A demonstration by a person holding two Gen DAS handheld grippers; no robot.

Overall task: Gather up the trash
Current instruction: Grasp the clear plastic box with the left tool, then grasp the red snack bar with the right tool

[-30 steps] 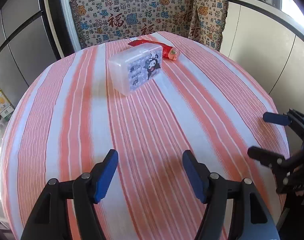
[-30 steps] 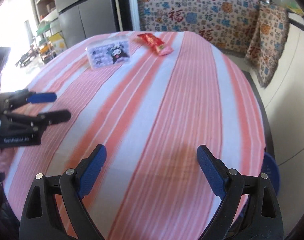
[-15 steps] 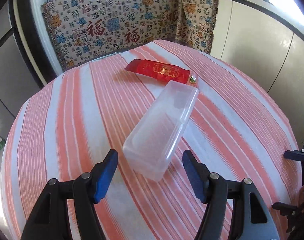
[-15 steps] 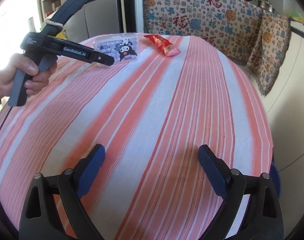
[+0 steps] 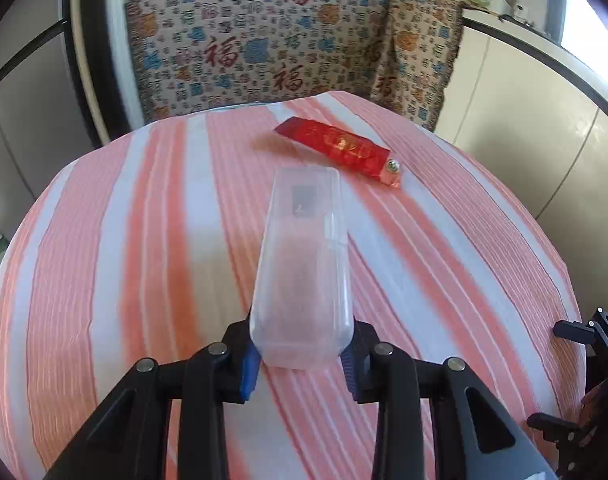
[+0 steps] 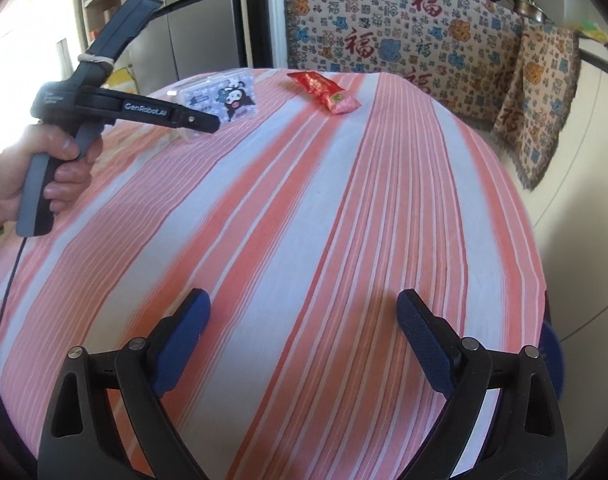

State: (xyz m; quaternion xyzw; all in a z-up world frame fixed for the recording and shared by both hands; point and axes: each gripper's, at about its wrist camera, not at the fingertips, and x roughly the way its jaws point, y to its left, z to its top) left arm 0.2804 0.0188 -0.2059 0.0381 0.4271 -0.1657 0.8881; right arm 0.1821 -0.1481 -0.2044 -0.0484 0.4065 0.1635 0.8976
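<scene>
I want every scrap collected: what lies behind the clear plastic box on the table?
Behind the clear plastic box, apart from it, lies a red wrapper on the striped tablecloth. Whatever sits under the box stays hidden.

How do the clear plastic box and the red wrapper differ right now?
The plastic box is see-through and bulky; the red wrapper is opaque, shiny and flat. The box is clamped in the left gripper; the wrapper lies free beyond it. Both sit over the striped tablecloth.
</scene>
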